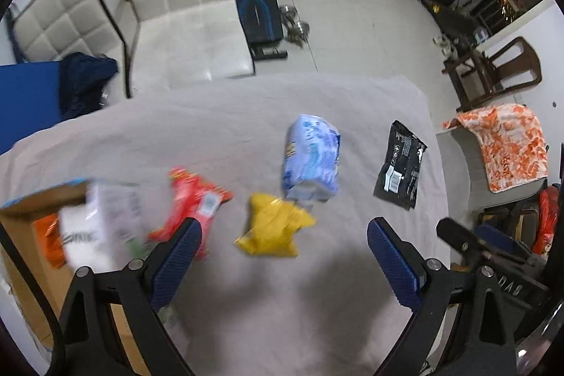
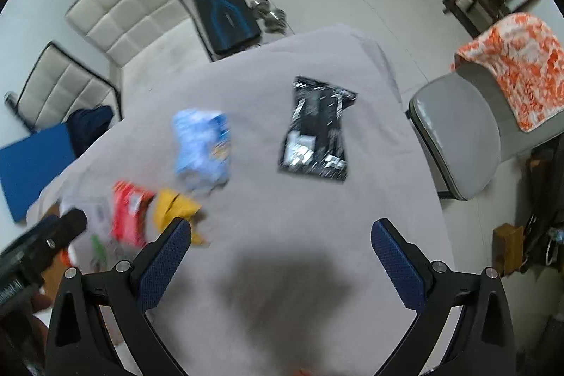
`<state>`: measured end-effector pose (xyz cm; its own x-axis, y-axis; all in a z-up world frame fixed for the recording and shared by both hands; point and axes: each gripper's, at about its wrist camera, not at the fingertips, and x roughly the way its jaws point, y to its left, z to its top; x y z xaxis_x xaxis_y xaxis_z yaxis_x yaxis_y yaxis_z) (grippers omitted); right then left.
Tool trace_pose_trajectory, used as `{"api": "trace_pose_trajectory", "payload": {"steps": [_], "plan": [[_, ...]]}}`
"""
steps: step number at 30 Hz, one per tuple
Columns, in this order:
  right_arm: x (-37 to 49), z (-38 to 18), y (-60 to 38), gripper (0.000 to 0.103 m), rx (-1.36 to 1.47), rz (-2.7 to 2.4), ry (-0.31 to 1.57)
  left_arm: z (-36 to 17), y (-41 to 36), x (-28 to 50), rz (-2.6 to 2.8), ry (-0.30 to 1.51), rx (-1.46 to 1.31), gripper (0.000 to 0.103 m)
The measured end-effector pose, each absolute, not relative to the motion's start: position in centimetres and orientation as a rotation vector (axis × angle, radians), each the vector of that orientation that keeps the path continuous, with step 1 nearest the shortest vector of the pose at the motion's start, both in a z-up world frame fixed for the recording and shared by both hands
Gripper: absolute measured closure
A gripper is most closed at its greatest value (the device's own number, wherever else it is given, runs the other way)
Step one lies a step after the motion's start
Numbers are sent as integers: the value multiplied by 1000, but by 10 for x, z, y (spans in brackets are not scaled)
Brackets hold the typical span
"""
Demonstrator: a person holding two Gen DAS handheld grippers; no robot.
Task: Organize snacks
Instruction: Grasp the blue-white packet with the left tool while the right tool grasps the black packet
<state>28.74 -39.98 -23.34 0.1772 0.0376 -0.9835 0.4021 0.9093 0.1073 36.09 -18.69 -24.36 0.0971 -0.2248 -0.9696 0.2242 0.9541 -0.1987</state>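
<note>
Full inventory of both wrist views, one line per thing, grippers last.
yellow crinkled snack bag: 1, yellow, table centre, nearest the left gripper.
red snack bag: 1, red, left of the yellow one.
light blue snack pack: 1, pale blue, beyond the yellow bag.
black foil snack pouch: 1, black, far right on the cloth.
white carton: 1, white, blurred, at the cardboard box, brown, left edge.
grey tablecloth: 1, grey, covers the table.
left gripper: open, empty.
right gripper: open, empty.
</note>
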Motion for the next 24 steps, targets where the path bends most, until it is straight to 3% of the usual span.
{"api": "trace_pose_trajectory", "payload": {"steps": [8, 12, 15, 20, 22, 24], "plan": [[360, -321, -463, 0, 480, -303, 1504, -312, -247, 412, -359, 1565, 46, 7], [379, -365, -474, 6, 521, -309, 1571, -344, -267, 421, -372, 1630, 80, 7], [387, -385, -474, 18, 531, -312, 1602, -362, -274, 423, -363, 1662, 113, 18], [395, -407, -475, 22, 523, -332, 1651, -382, -279, 421, -345, 1692, 134, 26], [397, -413, -475, 24, 524, -338, 1665, -384, -281, 420, -338, 1685, 151, 36], [397, -418, -476, 25, 520, -348, 1670, -386, -284, 419, -331, 1675, 170, 40]]}}
